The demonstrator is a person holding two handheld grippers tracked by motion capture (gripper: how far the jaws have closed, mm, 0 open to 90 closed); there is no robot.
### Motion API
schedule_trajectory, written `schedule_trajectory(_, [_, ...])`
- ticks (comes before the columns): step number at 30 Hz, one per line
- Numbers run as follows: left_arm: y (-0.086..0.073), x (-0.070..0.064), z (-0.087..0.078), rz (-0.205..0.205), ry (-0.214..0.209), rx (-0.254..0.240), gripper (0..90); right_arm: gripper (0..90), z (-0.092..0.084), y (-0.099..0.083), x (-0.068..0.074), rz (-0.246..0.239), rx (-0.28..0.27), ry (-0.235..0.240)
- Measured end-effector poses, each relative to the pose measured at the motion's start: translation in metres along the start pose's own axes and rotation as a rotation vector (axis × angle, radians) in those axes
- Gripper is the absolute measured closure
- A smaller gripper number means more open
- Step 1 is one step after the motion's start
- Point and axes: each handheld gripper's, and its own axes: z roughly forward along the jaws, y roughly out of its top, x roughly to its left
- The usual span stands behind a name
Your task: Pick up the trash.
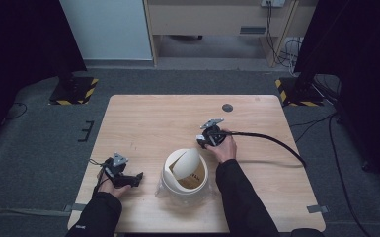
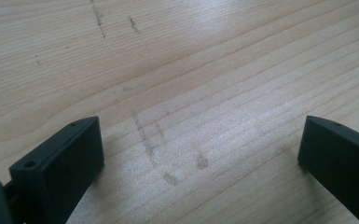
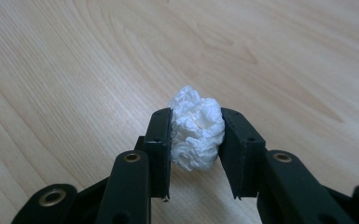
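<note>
The right gripper [image 3: 196,140] had clamped a crumpled white paper wad [image 3: 196,133] near the wooden table's [image 1: 143,123] middle, just beyond the swing-lid bin [image 1: 184,174]. The left gripper [image 2: 200,154] gaped wide, empty, near the table's front left corner.

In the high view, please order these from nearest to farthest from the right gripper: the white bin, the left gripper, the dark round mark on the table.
From the right gripper:
1. White bin, just beside it, toward the person.
2. Dark round mark, near the table's far edge.
3. Left gripper, across the bin, at the left.

bin [image 1: 185,173] blocks centre (bare table [image 1: 148,123] beyond)
</note>
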Motion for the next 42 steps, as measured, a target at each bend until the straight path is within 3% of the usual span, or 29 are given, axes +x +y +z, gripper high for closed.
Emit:
schedule_trajectory(6, [0.000,0.000,0.000,0.000,0.000,0.000,0.0,65.5,-0.024,0.011,-0.009,0.011,-0.076,-0.004])
schedule_trajectory(7, [0.000,0.000,0.000,0.000,0.000,0.000,0.0,65.6,-0.030,0.011,-0.012,0.047,-0.114,0.012])
schedule_trajectory(9, [0.000,0.000,0.000,0.000,-0.001,0.001,0.0,65.6,-0.040,0.010,-0.018,0.064,-0.148,0.005])
schedule_trajectory(16, [0.000,0.000,0.000,0.000,0.000,0.000,0.0,65.6,-0.080,-0.004,-0.040,0.117,-0.239,-0.003])
schedule_trajectory(22, [0.000,0.000,0.000,0.000,0.000,0.000,0.0,66.3,-0.116,-0.017,-0.049,0.150,-0.319,0.003])
schedule_trajectory(27, [0.000,0.000,0.000,0.000,0.000,0.000,0.0,66.3,-0.138,-0.025,-0.049,0.151,-0.364,0.009])
schedule_trajectory(31, [0.000,0.000,0.000,0.000,0.000,0.000,0.0,66.3,-0.161,-0.036,-0.045,0.159,-0.429,0.036])
schedule_trajectory(36, [0.000,0.000,0.000,0.000,0.000,0.000,0.0,66.4,-0.178,-0.043,-0.039,0.158,-0.490,0.062])
schedule_trajectory(42, [0.000,0.000,0.000,-0.001,0.001,0.000,0.0,66.3,-0.194,-0.050,-0.030,0.143,-0.525,0.085])
